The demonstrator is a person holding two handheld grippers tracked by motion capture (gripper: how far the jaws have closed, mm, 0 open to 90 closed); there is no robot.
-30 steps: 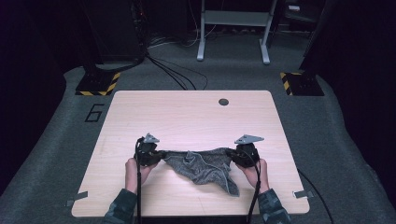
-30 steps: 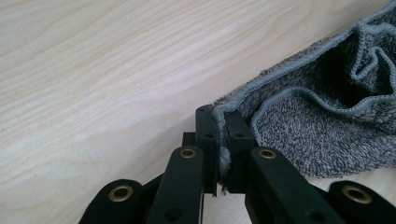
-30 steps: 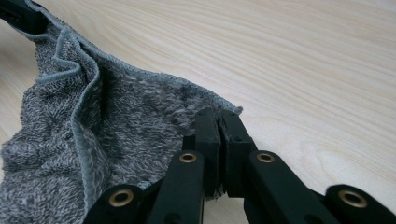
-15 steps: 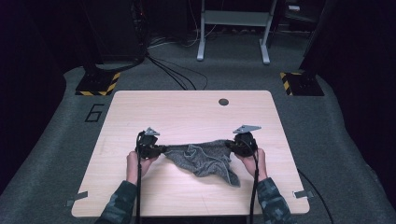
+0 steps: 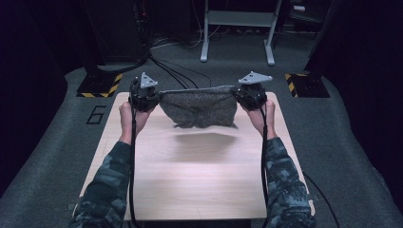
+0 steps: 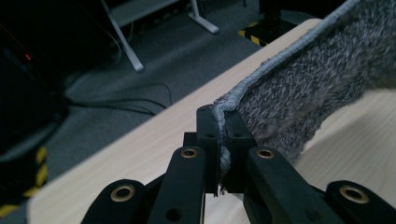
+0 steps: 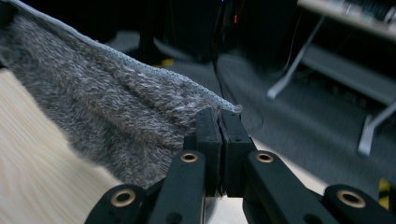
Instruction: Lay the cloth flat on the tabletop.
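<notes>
Grey cloth point(image 5: 199, 107) now lifted off the table point(image 5: 190, 180), stretched between left gripper point(image 5: 142, 97) and right gripper point(image 5: 249, 95), both pinching its hem.

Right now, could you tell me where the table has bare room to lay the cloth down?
The table is bare between the forearms, from the near edge to the shadow under the cloth. It is crowded only at the far edge, where the left gripper and right gripper stretch it.
</notes>
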